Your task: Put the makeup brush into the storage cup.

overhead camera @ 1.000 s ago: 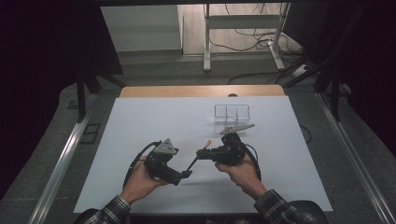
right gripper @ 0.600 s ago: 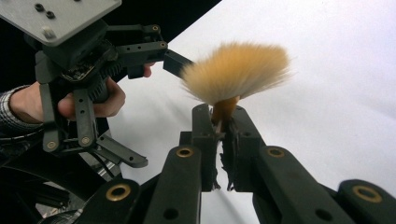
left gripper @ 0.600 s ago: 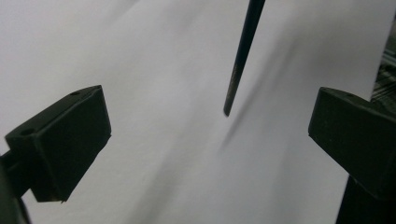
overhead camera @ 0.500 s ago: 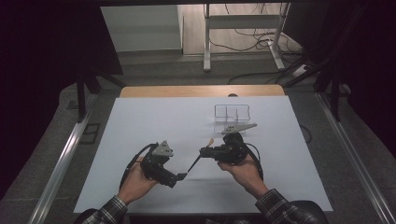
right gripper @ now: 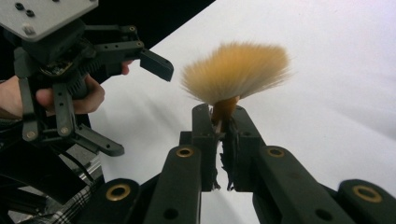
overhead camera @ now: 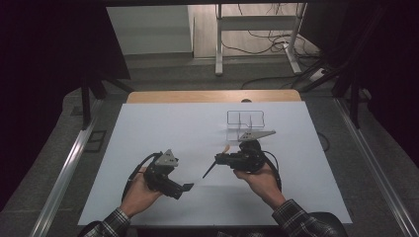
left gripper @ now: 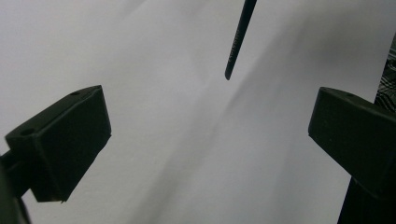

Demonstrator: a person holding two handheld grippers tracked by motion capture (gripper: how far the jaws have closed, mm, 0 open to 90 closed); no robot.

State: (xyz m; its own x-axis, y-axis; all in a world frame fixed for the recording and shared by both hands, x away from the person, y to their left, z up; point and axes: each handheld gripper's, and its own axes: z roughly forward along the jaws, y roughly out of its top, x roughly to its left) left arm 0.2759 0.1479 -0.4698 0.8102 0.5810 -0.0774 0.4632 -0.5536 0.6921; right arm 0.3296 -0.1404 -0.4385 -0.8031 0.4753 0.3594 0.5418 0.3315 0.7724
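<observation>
Right gripper (right gripper: 219,126) jaws pinch slim black-handled brush with tan bristles (right gripper: 236,70) by its ferrule; handle (overhead camera: 210,170) slants down-left toward left gripper (overhead camera: 185,187), jaws spread, just above white surface (overhead camera: 173,128).

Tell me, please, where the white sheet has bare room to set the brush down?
Bare patches: the far-left of the white sheet, and its right edge beyond the clear organizer. Crowded: the near middle, around the brush between both tools.

Soft, fluffy tan bristles top the brush (right gripper: 235,72) between matt black plastic jaws, above smooth, matt white table (overhead camera: 163,128).
</observation>
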